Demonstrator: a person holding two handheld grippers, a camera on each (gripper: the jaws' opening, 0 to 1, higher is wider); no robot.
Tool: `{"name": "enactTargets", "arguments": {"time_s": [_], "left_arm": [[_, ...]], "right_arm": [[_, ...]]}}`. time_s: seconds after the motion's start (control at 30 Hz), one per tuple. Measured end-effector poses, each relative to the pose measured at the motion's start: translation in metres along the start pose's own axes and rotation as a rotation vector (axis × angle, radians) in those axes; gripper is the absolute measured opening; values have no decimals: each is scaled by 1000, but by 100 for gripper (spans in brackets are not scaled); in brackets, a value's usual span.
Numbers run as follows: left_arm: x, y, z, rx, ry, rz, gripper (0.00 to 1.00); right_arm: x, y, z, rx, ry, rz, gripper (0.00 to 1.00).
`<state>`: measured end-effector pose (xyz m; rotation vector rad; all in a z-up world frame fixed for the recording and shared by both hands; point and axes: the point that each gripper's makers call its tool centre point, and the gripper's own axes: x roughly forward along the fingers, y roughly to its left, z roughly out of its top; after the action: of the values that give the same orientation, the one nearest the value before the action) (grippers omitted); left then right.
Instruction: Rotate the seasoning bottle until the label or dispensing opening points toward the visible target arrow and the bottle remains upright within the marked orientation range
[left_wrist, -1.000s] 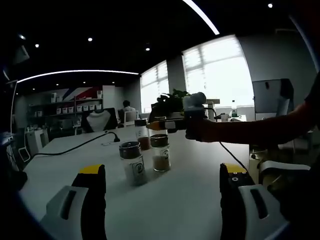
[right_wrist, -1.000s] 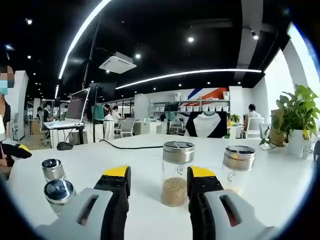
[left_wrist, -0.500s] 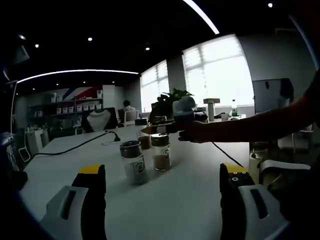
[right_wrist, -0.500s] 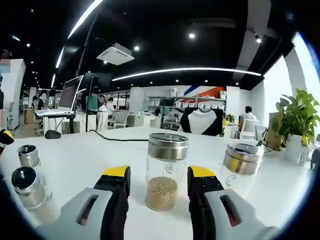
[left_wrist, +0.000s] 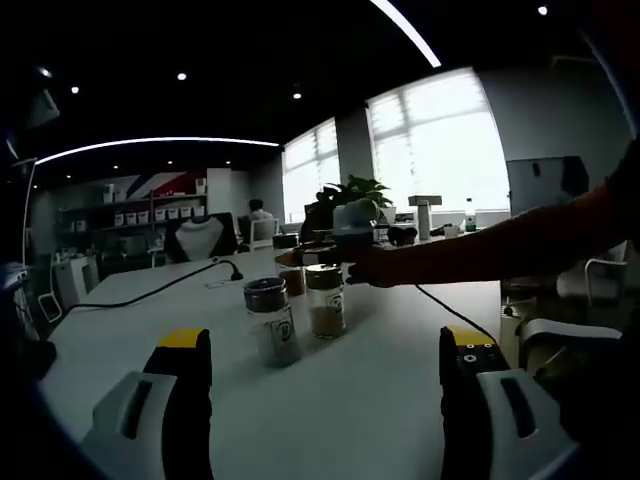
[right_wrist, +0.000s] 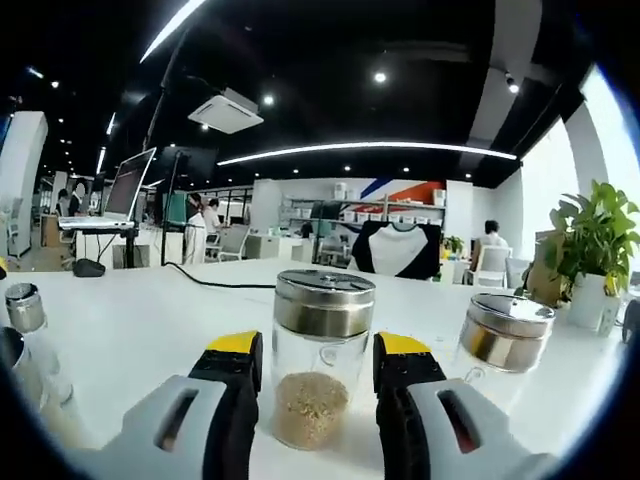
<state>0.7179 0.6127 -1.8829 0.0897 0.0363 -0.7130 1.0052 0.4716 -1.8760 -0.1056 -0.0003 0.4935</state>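
Left gripper view. Your left gripper (left_wrist: 325, 380) sits at the bottom of the frame, jaws wide apart over bare white table (left_wrist: 340, 400), holding nothing. At centre, two jars: a grey-lidded jar (left_wrist: 270, 320) to the left, and the bottle (left_wrist: 325, 300) just right of it, upright, with tan seasoning in its base. A third jar (left_wrist: 287, 270) stands behind them. From the right edge your arm (left_wrist: 500, 245) reaches in with the right gripper (left_wrist: 315, 255) at the bottle's lid level. A black cable (left_wrist: 150, 290) runs across the table at left. Upper right, bright windows (left_wrist: 435, 140); centre, a plant (left_wrist: 345, 200); left, shelves (left_wrist: 150, 215) on the far wall. The ceiling is dark with a light strip.

Right gripper view. Your right gripper (right_wrist: 315, 400) has jaws apart, one on either side of the bottle (right_wrist: 320, 360); you cannot tell whether they touch the glass. The bottle stands upright, bottom centre, steel lid on top. A second jar (right_wrist: 505, 335) stands to its right, and a small shaker (right_wrist: 25, 310) at the left edge. Far right, a potted plant (right_wrist: 590, 245); upper left, a monitor (right_wrist: 130, 185).
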Motion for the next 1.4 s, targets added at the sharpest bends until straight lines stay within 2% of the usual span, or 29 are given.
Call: {"name": "enactTargets", "arguments": {"time_s": [0.03, 0.13, 0.3, 0.5, 0.73, 0.8, 1.0, 1.3, 1.4], "left_arm": [[0, 0, 1, -3, -2, -2, 100], [2, -3, 2, -4, -6, -10, 100], [4, -6, 0, -3, 1, -19, 100], [3, -6, 0, -5, 2, -18, 100], [2, 0, -1, -10, 1, -7, 100], [0, 3, -1, -11, 0, -1, 100], [-2, 7, 2, -22, -15, 7, 100], [3, -3, -1, -27, -11, -22, 100], [4, -7, -1, -28, -14, -33, 100]], "right_arm": [[1, 0, -1, 22, 2, 0, 41], [4, 1, -1, -8, 7, -4, 41], [6, -1, 0, 7, 4, -15, 39], [10, -1, -1, 18, 8, -22, 39], [6, 0, -1, 49, 23, -17, 38], [3, 0, 0, 56, 29, -13, 37], [-8, 1, 10, 84, -21, 13, 37], [-41, 6, 28, 146, -71, 56, 37], [-53, 8, 29, 205, -62, 69, 37]]}}
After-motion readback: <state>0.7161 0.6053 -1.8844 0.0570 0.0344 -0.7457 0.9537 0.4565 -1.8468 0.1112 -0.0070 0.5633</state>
